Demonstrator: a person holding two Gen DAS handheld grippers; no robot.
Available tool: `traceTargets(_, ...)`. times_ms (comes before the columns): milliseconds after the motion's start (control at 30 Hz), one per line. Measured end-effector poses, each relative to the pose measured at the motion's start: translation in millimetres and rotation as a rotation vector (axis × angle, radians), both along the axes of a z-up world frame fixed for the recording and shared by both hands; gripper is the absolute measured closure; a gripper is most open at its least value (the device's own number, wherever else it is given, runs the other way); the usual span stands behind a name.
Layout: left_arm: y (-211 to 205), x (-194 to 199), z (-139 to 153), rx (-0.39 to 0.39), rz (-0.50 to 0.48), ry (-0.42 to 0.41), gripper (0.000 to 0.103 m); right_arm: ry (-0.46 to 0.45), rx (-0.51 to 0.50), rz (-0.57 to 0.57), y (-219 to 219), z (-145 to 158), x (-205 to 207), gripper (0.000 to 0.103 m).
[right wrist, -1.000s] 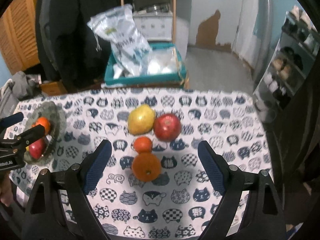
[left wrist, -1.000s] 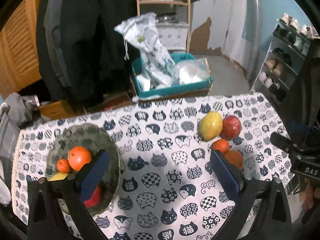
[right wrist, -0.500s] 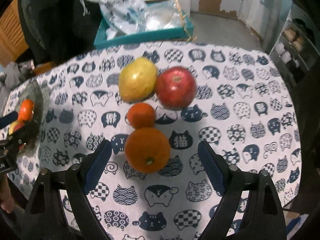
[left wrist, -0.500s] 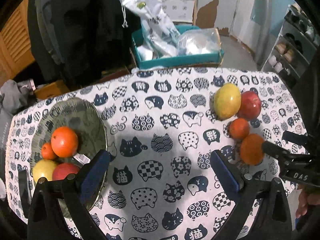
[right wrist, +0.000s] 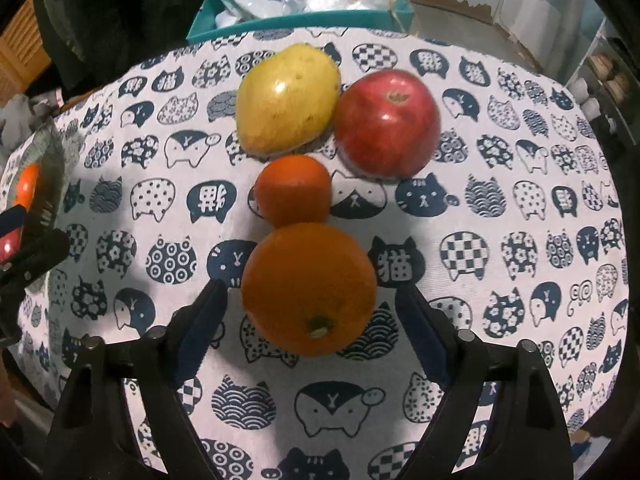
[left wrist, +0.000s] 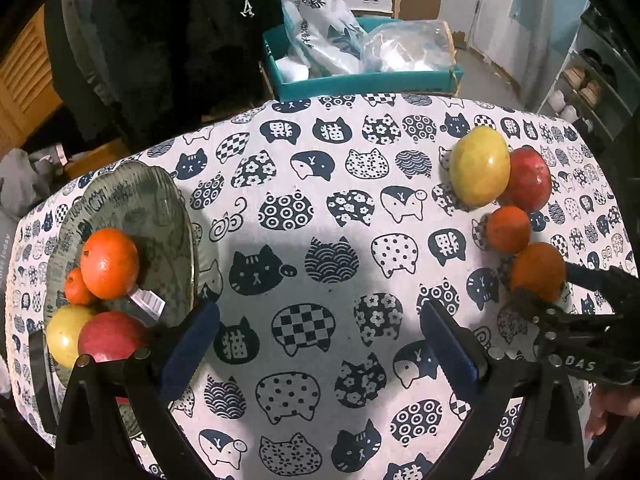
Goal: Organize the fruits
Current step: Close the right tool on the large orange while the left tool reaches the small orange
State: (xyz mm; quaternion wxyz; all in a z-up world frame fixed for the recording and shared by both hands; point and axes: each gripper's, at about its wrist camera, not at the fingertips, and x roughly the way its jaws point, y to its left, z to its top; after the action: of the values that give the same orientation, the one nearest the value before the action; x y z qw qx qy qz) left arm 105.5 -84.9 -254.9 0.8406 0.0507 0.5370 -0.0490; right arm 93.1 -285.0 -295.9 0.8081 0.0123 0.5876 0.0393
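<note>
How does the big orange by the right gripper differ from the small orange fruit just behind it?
The big orange is clearly larger than the small orange fruit. It lies between the closing jaws of the right gripper, pads not yet touching; the small one sits beyond them. Its stem scar shows; the small one's doesn't. Both rest on the tablecloth, touching.

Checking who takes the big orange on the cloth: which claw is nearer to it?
Right. The right claw straddles the large orange, jaws closing, not yet touching. The left claw hangs beside the plate.

Overhead light falls bright on the worktop (left wrist: 360,184), casting broad soft shadows; glare spots the apple (right wrist: 386,122); fisheye edges bend, dark corners.
</note>
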Motion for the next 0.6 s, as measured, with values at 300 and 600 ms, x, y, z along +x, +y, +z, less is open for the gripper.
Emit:
traceTargets(300,-21.2,6.0,3.7,-0.036,-0.027,-0.004,0.002,-0.013,0.025,-0.033,-15.5,5.2,-0.5,0.040)
traceTargets(600,-64.4,16.6,3.8,-0.091,-0.083,0.013,0.002,-0.073,-0.035,-0.110,-57.1,21.0,-2.4,0.040)
